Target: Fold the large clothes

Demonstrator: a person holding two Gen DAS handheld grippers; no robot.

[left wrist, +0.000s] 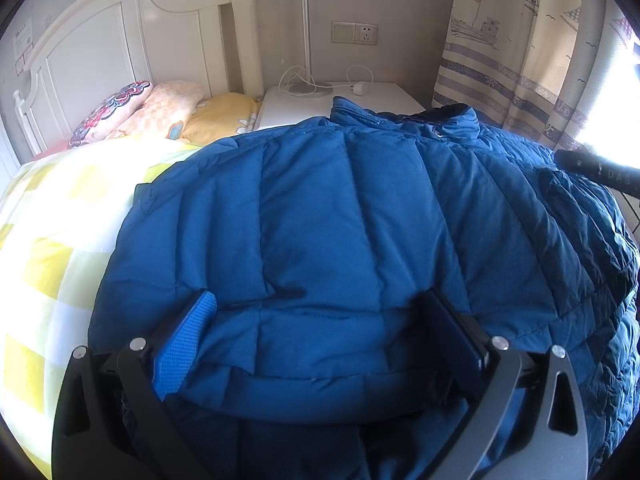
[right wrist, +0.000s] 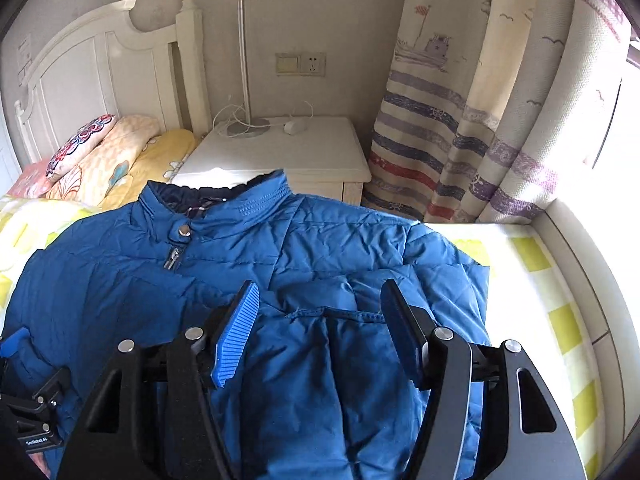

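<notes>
Blue padded jacket (right wrist: 312, 248) lies spread on the bed's yellow-checked sheet (right wrist: 560, 320), collar toward the white nightstand (right wrist: 288, 152). Left gripper (left wrist: 320, 312) — jaws spread wide, with a puffed fold of the jacket's hem bulging between the pads; cannot tell whether they press it. Right gripper (right wrist: 320, 312) — jaws apart over a folded sleeve, its cuff edge lying between the blue pad (right wrist: 236, 336) and the dark one; no visible pinch.
</notes>
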